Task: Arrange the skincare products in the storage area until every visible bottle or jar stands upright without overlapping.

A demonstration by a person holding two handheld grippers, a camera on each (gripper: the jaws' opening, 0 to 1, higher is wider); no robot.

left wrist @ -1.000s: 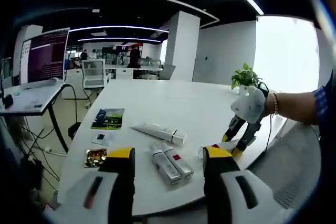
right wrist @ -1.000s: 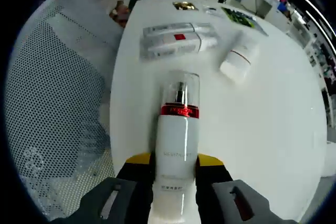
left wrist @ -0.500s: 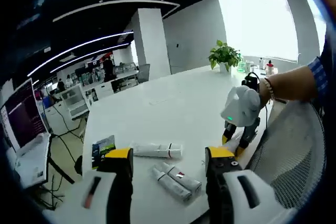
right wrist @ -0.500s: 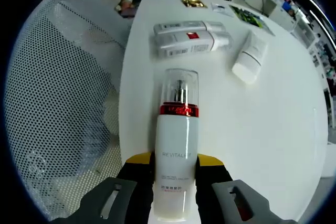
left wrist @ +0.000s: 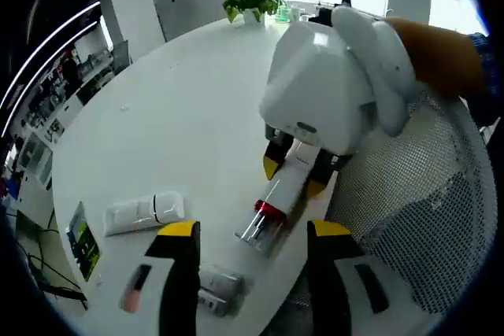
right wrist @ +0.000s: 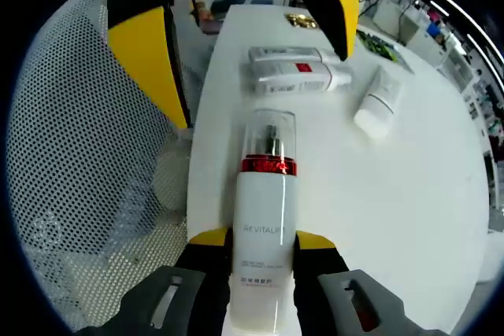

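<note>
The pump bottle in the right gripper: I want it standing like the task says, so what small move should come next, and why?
Probably tip the pump bottle upright and set its base on the bare white table. The right gripper is shut on its lower body, and it lies flat, clear cap pointing away. The left gripper hovers open by the cap, so it could steady the top. The two tubes lie beyond.
</note>
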